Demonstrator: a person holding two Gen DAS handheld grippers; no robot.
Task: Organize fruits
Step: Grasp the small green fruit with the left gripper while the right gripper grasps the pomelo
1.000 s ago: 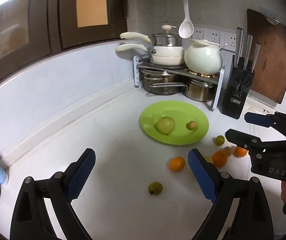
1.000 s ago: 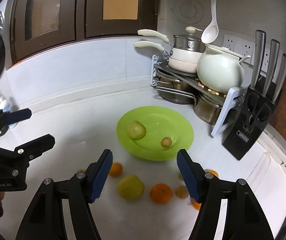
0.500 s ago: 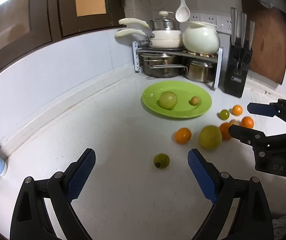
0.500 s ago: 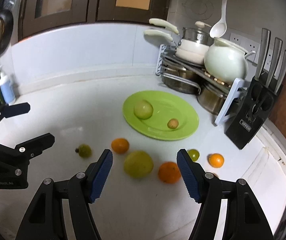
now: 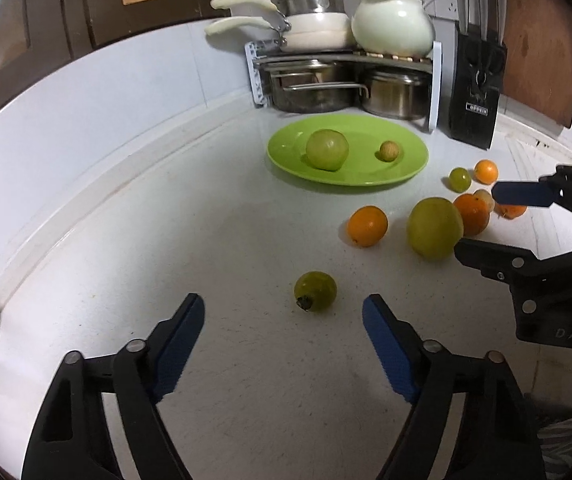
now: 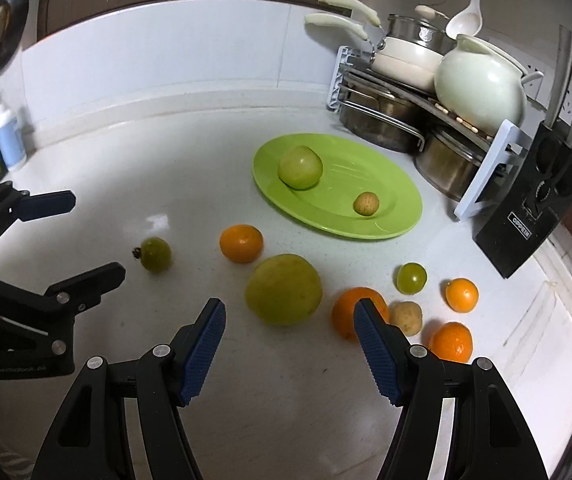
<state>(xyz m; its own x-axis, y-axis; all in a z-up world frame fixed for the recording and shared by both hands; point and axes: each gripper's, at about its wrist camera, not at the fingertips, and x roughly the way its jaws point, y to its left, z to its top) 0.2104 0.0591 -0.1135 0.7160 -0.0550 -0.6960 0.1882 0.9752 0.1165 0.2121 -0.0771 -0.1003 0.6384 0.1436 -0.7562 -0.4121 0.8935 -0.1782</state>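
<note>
Left wrist view
- Left gripper: blue-padded fingers spread wide, nothing between them, low over the white counter
- Small dark-green fruit: on the counter just ahead of the fingertips, nearer the right one, stalk end facing the camera
- Green plate: further back on the counter, in front of the pot rack; it carries a large green apple on its left half and a small tan fruit to the right, apart from each other
- Loose fruit to the right: an orange, a big yellow-green fruit, a second orange close behind it, a small green one and a small orange one further back
- Right gripper: enters from the right edge, fingers well apart and empty, one at the big yellow-green fruit, the other over the oranges
- Knife block: beside the rack, right

Right wrist view
- Right gripper: wide open, holding nothing; the big yellow-green fruit lies just ahead of the gap, on the counter
- Orange: partly behind the right fingertip; a tan fruit and another orange beside it
- Small green fruit and small orange fruit: further right
- Orange and small dark-green fruit: left of centre, apart
- Left gripper: at the left edge, open and empty, near the dark-green fruit
- Green plate: apple and tan fruit on it
- Bottles: far left by the wall
</note>
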